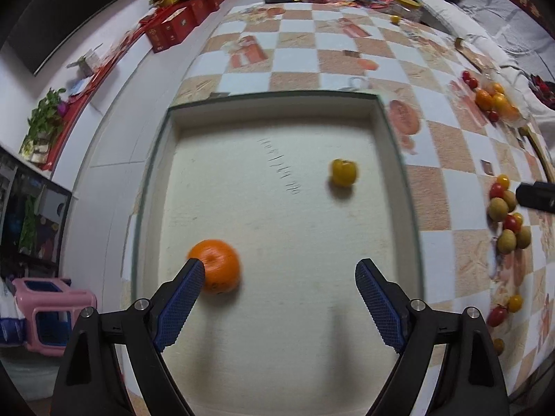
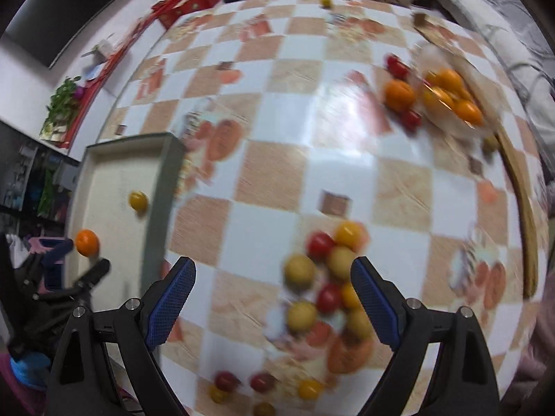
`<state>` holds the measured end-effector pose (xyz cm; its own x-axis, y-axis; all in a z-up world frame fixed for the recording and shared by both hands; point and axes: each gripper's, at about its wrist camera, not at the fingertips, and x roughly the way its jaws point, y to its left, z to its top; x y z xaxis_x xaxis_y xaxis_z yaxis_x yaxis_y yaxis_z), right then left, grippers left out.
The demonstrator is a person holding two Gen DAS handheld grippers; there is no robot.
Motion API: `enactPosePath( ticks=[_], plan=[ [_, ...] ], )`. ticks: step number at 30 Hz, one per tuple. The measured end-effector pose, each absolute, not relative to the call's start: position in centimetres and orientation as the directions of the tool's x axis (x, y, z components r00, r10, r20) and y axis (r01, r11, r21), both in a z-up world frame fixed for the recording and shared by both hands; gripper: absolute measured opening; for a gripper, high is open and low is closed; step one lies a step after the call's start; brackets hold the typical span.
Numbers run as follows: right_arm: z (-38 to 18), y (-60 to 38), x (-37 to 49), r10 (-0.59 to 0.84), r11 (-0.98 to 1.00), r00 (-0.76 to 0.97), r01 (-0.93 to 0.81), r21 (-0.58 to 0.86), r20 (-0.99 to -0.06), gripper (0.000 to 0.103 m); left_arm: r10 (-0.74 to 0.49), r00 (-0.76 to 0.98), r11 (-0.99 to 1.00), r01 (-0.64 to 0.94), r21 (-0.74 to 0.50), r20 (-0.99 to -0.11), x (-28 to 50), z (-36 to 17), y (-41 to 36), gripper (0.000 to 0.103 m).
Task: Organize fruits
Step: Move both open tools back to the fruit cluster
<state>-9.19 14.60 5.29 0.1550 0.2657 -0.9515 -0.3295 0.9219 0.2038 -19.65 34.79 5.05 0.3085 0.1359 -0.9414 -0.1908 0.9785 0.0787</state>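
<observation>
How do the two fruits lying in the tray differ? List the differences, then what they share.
The orange is larger and deep orange; the yellow tomato is smaller and yellow. The orange lies beside the left gripper's finger; the yellow tomato lies farther off, near the tray's right wall. Both rest loose, ungripped.

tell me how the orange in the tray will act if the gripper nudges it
The orange looks round and sits loose on the flat floor of the tray, so it would probably roll. The tray's raised walls should stop it. Its skin looks firm, so likely not fragile.
</observation>
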Motion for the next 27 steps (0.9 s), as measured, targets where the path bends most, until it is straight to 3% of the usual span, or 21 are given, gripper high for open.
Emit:
enactPosePath(
  ticks=[13, 23, 27],
  plan=[
    [2.9, 7.1, -12.7, 0.176, 0.962, 0.123, -0.232, 0.144, -0.977, 0.093, -0.008, 0.333, 0.998, 0.061, 0.013, -0.943, -19.7, 6.8, 24.0, 0.09],
    [1.6, 6.7, -13.6, 0.167, 0.95, 0.114, -0.285, 0.128, -0.979, 0.092, -0.023, 0.245, 0.995, 0.098, 0.001, -0.969, -24.1, 4.3, 19.1, 0.09],
    [1.1, 7.2, -13.8, 0.173, 0.938, 0.104, -0.32, 0.131, -0.979, 0.085, -0.008, 0.219, 0.998, 0.058, 0.005, -0.976, -24.7, 2.9, 18.9, 0.089]
  ],
)
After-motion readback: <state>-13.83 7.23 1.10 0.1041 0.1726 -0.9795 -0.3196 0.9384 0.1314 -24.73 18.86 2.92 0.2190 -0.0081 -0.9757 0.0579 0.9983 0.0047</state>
